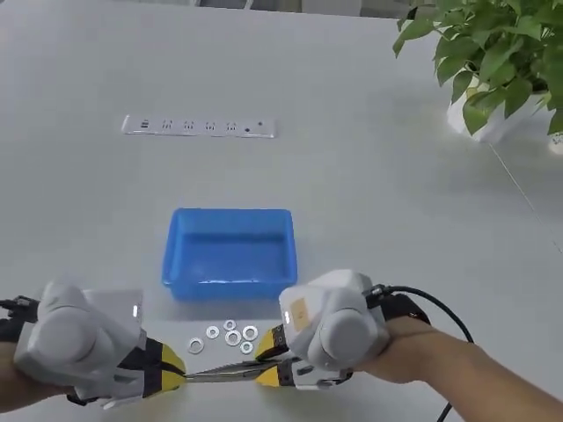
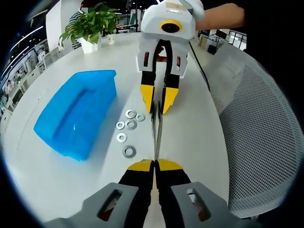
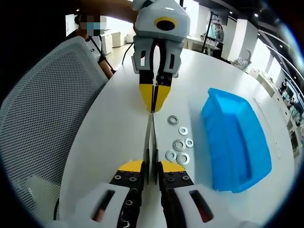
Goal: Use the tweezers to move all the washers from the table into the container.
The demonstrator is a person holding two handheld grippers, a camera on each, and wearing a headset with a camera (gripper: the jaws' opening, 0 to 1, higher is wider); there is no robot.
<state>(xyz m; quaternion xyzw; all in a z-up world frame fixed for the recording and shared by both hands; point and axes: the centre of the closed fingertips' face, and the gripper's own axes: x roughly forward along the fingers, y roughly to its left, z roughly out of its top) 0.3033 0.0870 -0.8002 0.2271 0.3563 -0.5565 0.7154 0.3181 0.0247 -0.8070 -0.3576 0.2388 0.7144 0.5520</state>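
Note:
Several metal washers (image 1: 230,336) (image 2: 129,126) (image 3: 179,144) lie loose on the white table just in front of the blue container (image 1: 229,251) (image 2: 71,114) (image 3: 235,137), whose inside looks bare. Thin steel tweezers (image 1: 220,374) (image 2: 156,135) (image 3: 150,137) lie level between the two grippers, beside the washers. My left gripper (image 1: 180,374) (image 2: 155,164) (image 3: 153,107) is shut on the narrow tip end. My right gripper (image 1: 259,374) (image 2: 157,107) (image 3: 152,166) is shut on the wider body end, both tweezer arms between its yellow fingers.
A white power strip (image 1: 198,127) lies beyond the container. A potted plant (image 1: 493,53) (image 2: 88,26) stands at the far right. A grey mesh chair (image 2: 266,142) (image 3: 47,118) is at the table's near edge. The right gripper's cable (image 1: 440,308) trails over the forearm.

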